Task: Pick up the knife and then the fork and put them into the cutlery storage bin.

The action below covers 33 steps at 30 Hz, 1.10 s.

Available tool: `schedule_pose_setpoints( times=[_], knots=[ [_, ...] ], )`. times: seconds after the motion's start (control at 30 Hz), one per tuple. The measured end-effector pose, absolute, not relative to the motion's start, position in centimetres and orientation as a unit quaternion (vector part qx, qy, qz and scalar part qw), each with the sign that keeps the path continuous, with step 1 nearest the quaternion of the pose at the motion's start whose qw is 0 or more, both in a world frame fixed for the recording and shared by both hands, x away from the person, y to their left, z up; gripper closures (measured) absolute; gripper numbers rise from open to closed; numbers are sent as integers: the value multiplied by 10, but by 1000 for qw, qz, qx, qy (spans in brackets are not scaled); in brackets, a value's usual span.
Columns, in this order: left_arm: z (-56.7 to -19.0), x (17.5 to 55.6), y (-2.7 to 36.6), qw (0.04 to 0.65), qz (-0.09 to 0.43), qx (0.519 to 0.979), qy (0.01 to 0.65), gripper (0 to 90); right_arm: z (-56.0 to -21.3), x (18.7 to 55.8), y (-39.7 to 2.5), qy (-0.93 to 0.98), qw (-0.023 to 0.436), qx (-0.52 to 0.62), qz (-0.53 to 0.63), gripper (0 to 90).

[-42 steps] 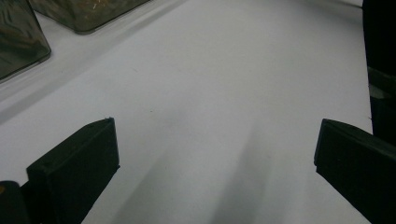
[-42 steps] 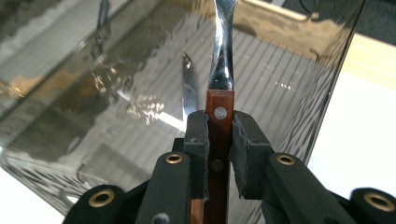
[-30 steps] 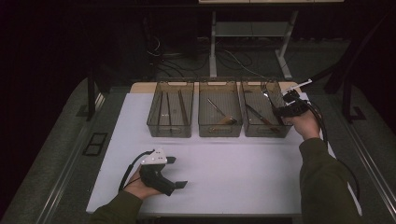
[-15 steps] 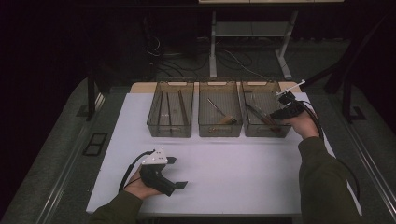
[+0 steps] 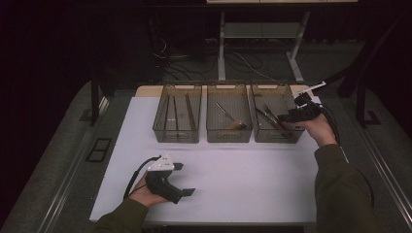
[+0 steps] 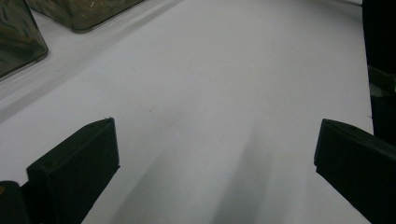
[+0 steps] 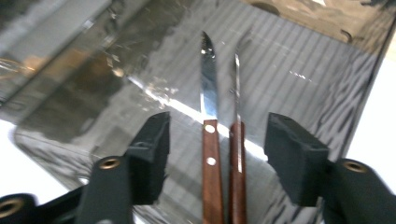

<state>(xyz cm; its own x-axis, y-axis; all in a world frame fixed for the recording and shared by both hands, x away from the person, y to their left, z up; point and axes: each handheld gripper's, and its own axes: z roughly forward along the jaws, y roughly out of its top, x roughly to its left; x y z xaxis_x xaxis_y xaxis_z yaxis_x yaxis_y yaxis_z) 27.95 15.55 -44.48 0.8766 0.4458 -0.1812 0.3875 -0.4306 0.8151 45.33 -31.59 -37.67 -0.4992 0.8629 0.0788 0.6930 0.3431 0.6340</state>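
Observation:
Two wooden-handled knives (image 7: 210, 154) (image 7: 236, 158) lie side by side in the right-hand clear bin (image 5: 260, 137), blades pointing away. My right gripper (image 7: 223, 137) hangs open just above them, one jaw on each side of the handles and touching neither. From the high view, that right gripper (image 5: 290, 116) reaches into the bin from its right edge. My left gripper (image 5: 183, 179) rests open on the white table (image 5: 252, 174) at the front left. In its own view the left gripper (image 6: 217, 151) holds nothing, with bare table between the wide jaws.
Three clear bins stand in a row at the table's back. The left bin (image 5: 167, 135) holds thin sticks and the middle bin (image 5: 214, 136) holds a spoon-like utensil. The bins' corners (image 6: 18, 42) appear in the left gripper view. A dark floor surrounds the table.
My right gripper has moved left and down from the right bin's far right corner to sit over the knives. The left gripper has stayed put.

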Motion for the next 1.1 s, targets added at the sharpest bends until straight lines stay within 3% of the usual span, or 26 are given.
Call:
schedule_pose_setpoints(
  times=[0.43, 1.1],
  knots=[
    [-447, 287, 154, 466, 39, 850, 244, 0, -366, 423, -315, 786, 149, 464, 381, 202],
    [-444, 284, 157, 463, 46, 851, 243, 0, -382, 353, -291, 791, 168, 396, 435, 175]
  ],
)
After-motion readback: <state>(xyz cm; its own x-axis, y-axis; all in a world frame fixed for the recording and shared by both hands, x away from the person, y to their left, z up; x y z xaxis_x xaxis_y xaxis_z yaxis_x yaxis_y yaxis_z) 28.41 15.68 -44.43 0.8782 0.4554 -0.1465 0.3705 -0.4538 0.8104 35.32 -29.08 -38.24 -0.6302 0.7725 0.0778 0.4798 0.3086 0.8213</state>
